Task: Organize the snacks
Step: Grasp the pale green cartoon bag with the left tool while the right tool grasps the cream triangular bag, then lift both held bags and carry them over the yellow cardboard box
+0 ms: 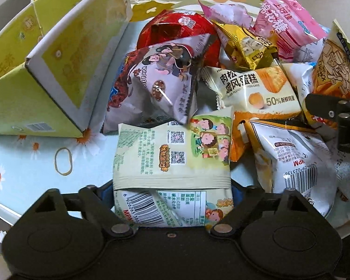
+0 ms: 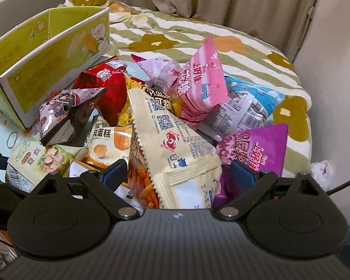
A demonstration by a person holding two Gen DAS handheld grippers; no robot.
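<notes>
A heap of snack packets lies on a daisy-print cloth (image 1: 23,158). My left gripper (image 1: 171,191) points down at the heap's near edge, its blue pads pressed on both sides of a pale green snack packet (image 1: 172,154), which creases between them. My right gripper (image 2: 178,170) stands open astride a cream packet (image 2: 175,144) of orange sticks that stands up between its fingers, with a small gap at the right pad. A purple packet (image 2: 256,149) lies just behind that pad. One black finger of the right gripper (image 1: 326,112) shows at the left wrist view's right edge.
An open yellow-green cardboard box (image 1: 58,70) (image 2: 46,70) lies at the left of the heap. A rubber band (image 1: 63,161) sits on the cloth near it. Red (image 2: 109,93), pink (image 2: 203,81), gold (image 1: 247,44) and blue (image 2: 252,102) packets are piled behind. A floral quilt (image 2: 198,35) lies beyond.
</notes>
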